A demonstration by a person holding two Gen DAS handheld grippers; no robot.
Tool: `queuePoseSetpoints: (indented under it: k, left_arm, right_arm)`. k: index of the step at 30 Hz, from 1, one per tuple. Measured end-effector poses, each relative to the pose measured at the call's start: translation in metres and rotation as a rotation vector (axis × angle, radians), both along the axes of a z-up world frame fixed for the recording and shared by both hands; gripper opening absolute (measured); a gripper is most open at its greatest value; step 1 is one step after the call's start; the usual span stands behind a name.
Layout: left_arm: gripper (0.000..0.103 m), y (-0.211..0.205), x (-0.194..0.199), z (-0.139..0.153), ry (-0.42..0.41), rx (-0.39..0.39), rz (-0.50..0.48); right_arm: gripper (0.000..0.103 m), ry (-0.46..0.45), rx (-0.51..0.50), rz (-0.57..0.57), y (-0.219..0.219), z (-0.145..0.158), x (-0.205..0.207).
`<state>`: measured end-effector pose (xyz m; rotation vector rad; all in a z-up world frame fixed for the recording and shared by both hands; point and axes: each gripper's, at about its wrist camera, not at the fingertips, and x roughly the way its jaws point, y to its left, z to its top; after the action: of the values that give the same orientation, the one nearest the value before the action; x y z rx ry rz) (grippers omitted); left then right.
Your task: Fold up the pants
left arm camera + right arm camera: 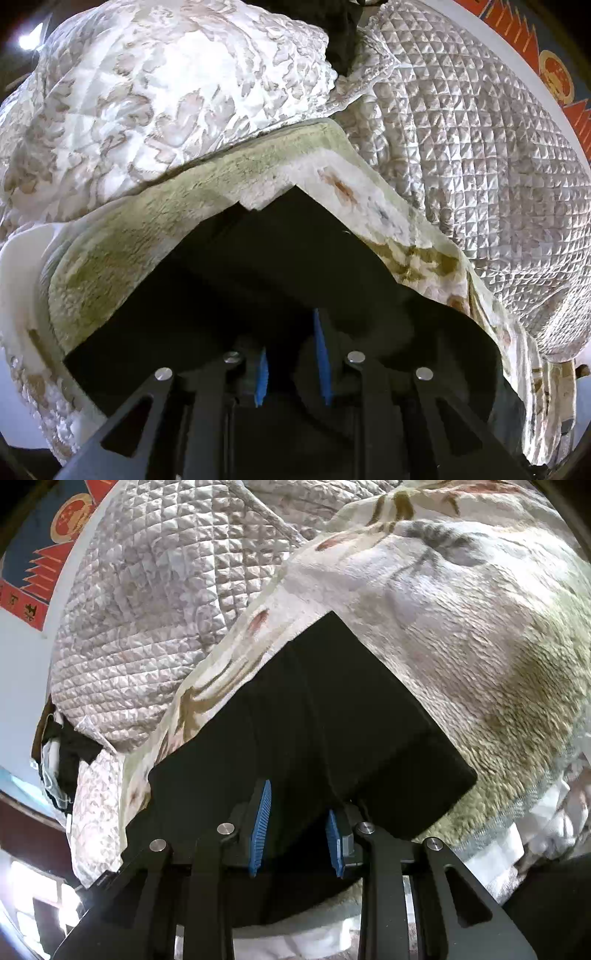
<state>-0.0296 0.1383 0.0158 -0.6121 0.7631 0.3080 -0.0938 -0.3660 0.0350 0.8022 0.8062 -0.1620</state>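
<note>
The black pants lie folded into a flat block on a fuzzy floral blanket. In the right wrist view my right gripper stands with its blue pads apart over the near edge of the pants, the cloth lying between and under them. In the left wrist view the pants fill the lower middle as a dark mass. My left gripper is pressed into that cloth with its blue pads apart and partly buried; a fold lies between them.
A quilted white bedspread is heaped behind the blanket, also in the right wrist view. A red and blue wall poster hangs beyond. Dark and white clothes are bunched at the bed's left edge.
</note>
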Motion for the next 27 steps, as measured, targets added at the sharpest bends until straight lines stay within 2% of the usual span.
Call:
queuePoseSetpoints:
  k: [1, 3, 4, 10, 15, 17, 18, 19, 20, 21, 25, 27]
  left_arm:
    - [0.023, 0.000, 0.001, 0.000, 0.000, 0.008, 0.002]
    - [0.010, -0.001, 0.004, -0.001, 0.016, 0.035, 0.003]
    - [0.008, -0.001, 0.004, -0.001, 0.022, 0.047, 0.004]
    - [0.007, 0.001, 0.003, -0.001, 0.023, 0.049, 0.006]
    - [0.007, 0.001, 0.005, 0.000, 0.025, 0.056, -0.005]
    - [0.006, 0.002, 0.006, 0.000, 0.026, 0.061, -0.011]
    - [0.005, 0.002, 0.006, 0.000, 0.027, 0.067, -0.013]
    - [0.005, 0.001, 0.006, 0.000, 0.029, 0.068, -0.014]
    - [0.004, 0.002, 0.006, 0.001, 0.030, 0.069, -0.015]
    - [0.004, 0.001, 0.006, 0.002, 0.026, 0.072, -0.015]
    - [0.004, 0.003, -0.011, 0.029, -0.037, 0.106, 0.000]
    - [0.004, 0.006, -0.028, 0.044, -0.064, 0.137, 0.018]
  right_arm:
    - [0.028, -0.002, -0.005, -0.001, 0.000, 0.000, -0.001]
    - [0.028, 0.009, -0.005, -0.018, 0.000, -0.001, -0.002]
    - [0.028, 0.028, -0.007, -0.028, 0.001, 0.000, -0.004]
    - [0.028, 0.028, -0.059, -0.062, -0.004, 0.019, -0.014]
    - [0.028, 0.058, -0.021, -0.117, -0.020, 0.002, -0.006]
    - [0.028, 0.039, -0.049, -0.110, -0.019, 0.003, -0.003]
    - [0.027, 0.029, -0.053, -0.107, -0.019, 0.003, -0.003]
    - [0.022, 0.023, -0.051, -0.102, -0.019, 0.003, -0.002]
    - [0.012, 0.019, -0.050, -0.093, -0.019, 0.005, -0.001]
    - [0.010, 0.007, -0.050, -0.079, -0.017, 0.008, 0.000]
    - [0.008, -0.069, -0.051, -0.042, -0.013, 0.036, -0.006]
    - [0.008, -0.076, -0.059, -0.036, -0.013, 0.044, -0.014]
